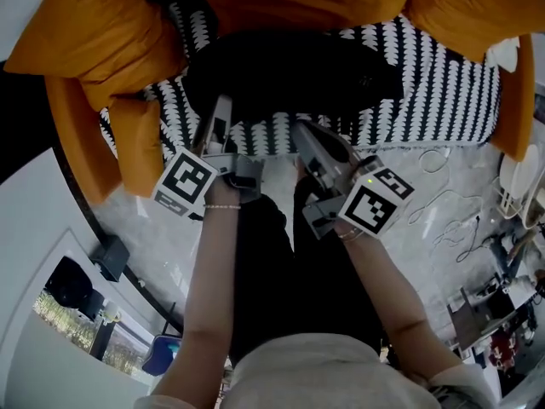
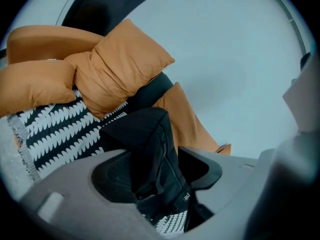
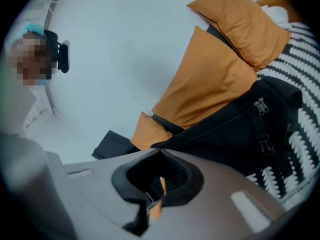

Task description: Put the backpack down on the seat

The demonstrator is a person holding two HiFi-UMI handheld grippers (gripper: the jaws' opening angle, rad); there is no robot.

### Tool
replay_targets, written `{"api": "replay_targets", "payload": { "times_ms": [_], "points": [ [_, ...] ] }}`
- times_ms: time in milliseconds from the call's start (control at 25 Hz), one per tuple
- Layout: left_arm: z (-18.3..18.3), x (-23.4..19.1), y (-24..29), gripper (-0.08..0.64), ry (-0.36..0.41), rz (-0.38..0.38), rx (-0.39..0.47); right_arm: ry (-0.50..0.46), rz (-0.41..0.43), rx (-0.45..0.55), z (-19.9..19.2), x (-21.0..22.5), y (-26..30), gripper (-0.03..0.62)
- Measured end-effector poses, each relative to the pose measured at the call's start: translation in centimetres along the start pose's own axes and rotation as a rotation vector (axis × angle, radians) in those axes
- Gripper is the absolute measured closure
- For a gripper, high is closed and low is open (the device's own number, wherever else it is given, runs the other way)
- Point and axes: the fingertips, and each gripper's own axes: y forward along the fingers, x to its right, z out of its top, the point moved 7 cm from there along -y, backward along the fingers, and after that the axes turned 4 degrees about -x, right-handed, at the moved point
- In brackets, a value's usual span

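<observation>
We see the black fabric backpack lying flat on the black-and-white patterned seat cover of the orange upholstered chair, with puffy orange cushions behind it and on both sides. Both tools sit at the pack's near edge, by the front of the seat.

Left gripper: in the left gripper view its jaws stand apart around a raised fold of the backpack, zip seam visible. The fold leans against one pad and there is a clear gap at the other, so we see no squeeze (fabric between the jaws, not clamped). Behind the fold we see the seat cover and an orange cushion.

Right gripper: in the right gripper view the jaw tips meet, leaving a closed hollow between the pads. A thin dark strip with a small silvery piece shows low in that hollow, and we can't tell what it is. The backpack's body lies just past the jaws and off to the right, not between them, resting on the patterned cover against a cushion.

In the head view the marker cubes sit just off the seat's front edge, over pale marbled floor.
</observation>
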Motion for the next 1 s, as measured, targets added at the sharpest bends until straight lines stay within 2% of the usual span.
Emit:
{"api": "replay_targets", "payload": {
  "times_ms": [240, 360, 560, 840, 1000],
  "points": [
    [0.7, 0.0, -0.4, 0.250, -0.075, 0.005, -0.012, -0.004, 0.041, -0.009, 0.1, -1.1, 0.1, 0.589],
    [1.2, 0.9, -1.1, 0.220, -0.063, 0.008, -0.010, 0.001, 0.035, 0.001, 0.5, -1.3, -0.1, 0.589],
    [1.6, 1.3, -1.9, 0.221, -0.071, -0.011, -0.031, -0.001, 0.031, 0.026, 1.1, -1.9, -0.2, 0.589],
    [2.3, 2.0, -3.2, 0.221, 0.007, -0.009, -0.075, -0.008, 0.035, 0.054, 1.5, -3.3, -1.0, 0.589],
    [2.6, 3.7, -4.3, 0.221, 0.048, -0.052, -0.101, -0.032, 0.037, 0.059, 1.8, -4.8, -2.0, 0.589]
  ]
}}
